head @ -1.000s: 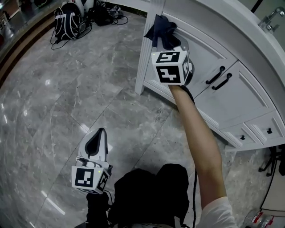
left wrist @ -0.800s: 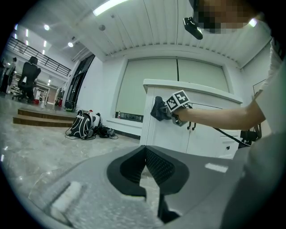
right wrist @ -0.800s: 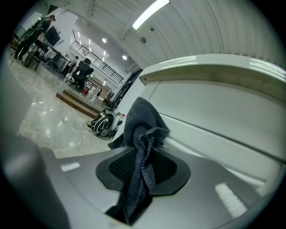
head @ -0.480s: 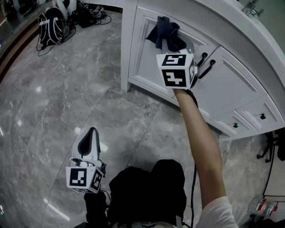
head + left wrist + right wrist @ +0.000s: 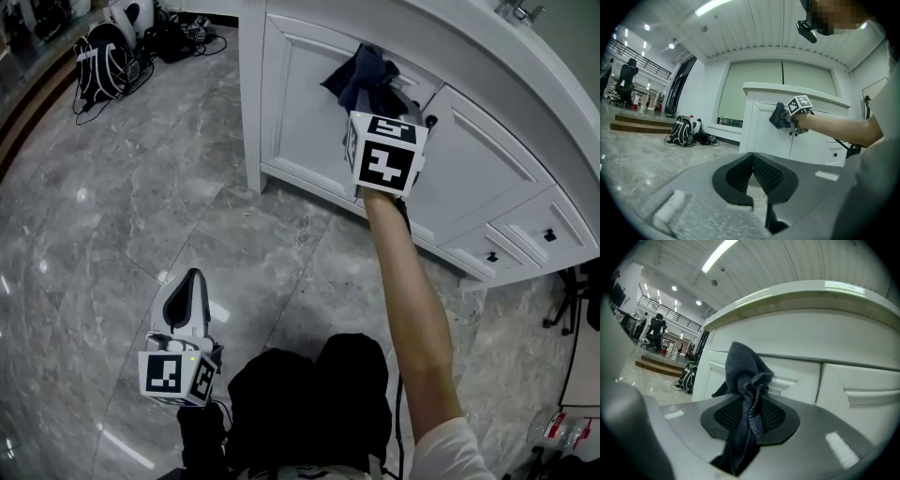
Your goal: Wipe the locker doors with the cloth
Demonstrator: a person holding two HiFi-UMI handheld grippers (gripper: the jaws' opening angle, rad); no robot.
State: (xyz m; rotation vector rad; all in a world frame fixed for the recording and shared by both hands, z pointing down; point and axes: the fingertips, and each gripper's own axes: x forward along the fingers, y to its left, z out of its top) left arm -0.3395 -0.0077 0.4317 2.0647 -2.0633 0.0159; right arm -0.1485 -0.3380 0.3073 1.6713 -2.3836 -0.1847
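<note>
My right gripper [image 5: 377,101] is shut on a dark blue cloth [image 5: 364,77] and holds the bunched cloth [image 5: 746,373] against the upper part of a white locker door [image 5: 300,108]. In the right gripper view the cloth hangs down between the jaws of the right gripper [image 5: 750,414], with the door panel [image 5: 797,376] close behind. My left gripper [image 5: 192,283] hangs low over the marble floor, away from the lockers, shut with nothing in it. The left gripper [image 5: 753,161] points level at the lockers [image 5: 766,138].
Black handles [image 5: 428,120] sit at the seam to the neighbouring door on the right. Small drawers [image 5: 539,230] follow further right. Backpacks and cables [image 5: 103,56] lie on the floor at the far left. A dark chair base [image 5: 579,309] stands at the right edge.
My right gripper has carried the cloth to the right along the door, from the left corner post towards the black handles. The left gripper has hardly moved.
</note>
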